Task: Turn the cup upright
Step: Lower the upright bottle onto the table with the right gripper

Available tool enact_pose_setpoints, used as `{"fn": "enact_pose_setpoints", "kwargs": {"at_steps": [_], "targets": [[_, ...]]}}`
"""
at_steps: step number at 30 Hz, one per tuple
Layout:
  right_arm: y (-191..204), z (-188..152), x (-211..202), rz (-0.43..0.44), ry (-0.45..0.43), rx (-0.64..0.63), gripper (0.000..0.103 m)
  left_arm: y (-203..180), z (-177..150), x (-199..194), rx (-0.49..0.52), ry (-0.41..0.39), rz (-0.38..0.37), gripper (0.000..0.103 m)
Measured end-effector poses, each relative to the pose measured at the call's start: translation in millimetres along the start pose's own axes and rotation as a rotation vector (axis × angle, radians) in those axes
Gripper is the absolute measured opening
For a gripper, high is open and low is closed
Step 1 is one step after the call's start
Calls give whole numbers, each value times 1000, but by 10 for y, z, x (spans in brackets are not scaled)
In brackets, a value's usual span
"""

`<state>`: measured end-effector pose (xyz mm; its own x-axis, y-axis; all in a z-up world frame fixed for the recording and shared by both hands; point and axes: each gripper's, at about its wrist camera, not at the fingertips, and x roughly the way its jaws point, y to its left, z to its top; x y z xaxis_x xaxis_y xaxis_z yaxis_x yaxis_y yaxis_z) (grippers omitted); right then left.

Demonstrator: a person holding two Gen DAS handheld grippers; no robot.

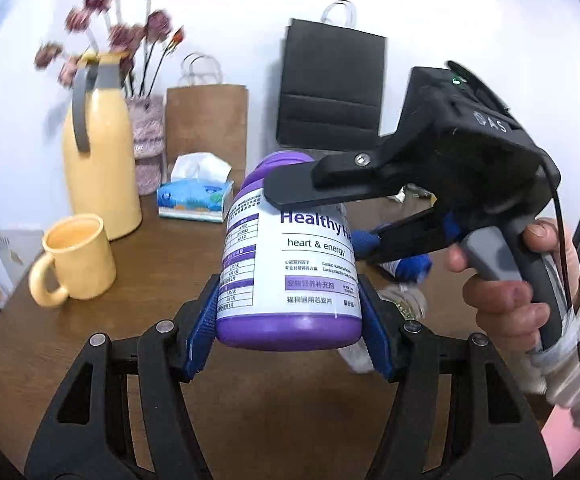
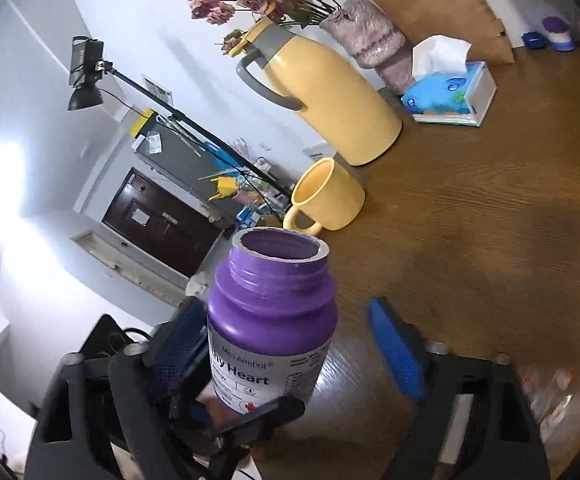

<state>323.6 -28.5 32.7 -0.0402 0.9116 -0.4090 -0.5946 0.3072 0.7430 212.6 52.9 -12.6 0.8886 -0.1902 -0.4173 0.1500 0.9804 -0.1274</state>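
Your left tongs point(image 1: 290, 316) are pinching the purple bottle point(image 1: 290, 264) above the desk point(image 1: 90, 340). Your right tongs point(image 2: 290, 352) are spreading wide around that bottle's uncapped neck, while the mug point(image 1: 76, 262) is standing upright left of it.

A lived-in home room. Ahead of the left gripper point(image 1: 290, 320), a wooden surface point(image 1: 130, 320) carries a yellow thermos jug point(image 1: 98, 160), a yellow mug point(image 1: 78, 260), a tissue box point(image 1: 196, 200), a vase of dried roses point(image 1: 148, 140) and paper shopping bags point(image 1: 206, 128). Beyond the right gripper point(image 2: 290, 352): a dark wooden door point(image 2: 158, 224), a cluttered cabinet point(image 2: 194, 168) and a lamp on a stand point(image 2: 86, 76).
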Motion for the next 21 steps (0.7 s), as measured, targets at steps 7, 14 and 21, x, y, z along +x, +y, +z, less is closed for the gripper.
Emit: {"fn": "enact_pose_setpoints", "kwargs": {"at_steps": [7, 14, 21], "targets": [[182, 81, 176, -122, -14, -189, 69, 160, -7, 110, -53, 14, -2, 62], [412, -131, 480, -471, -73, -510, 69, 251, -184, 193, -88, 65, 9, 83], [417, -236, 537, -543, -157, -672, 69, 576, -164, 485, -167, 126, 11, 82]]}}
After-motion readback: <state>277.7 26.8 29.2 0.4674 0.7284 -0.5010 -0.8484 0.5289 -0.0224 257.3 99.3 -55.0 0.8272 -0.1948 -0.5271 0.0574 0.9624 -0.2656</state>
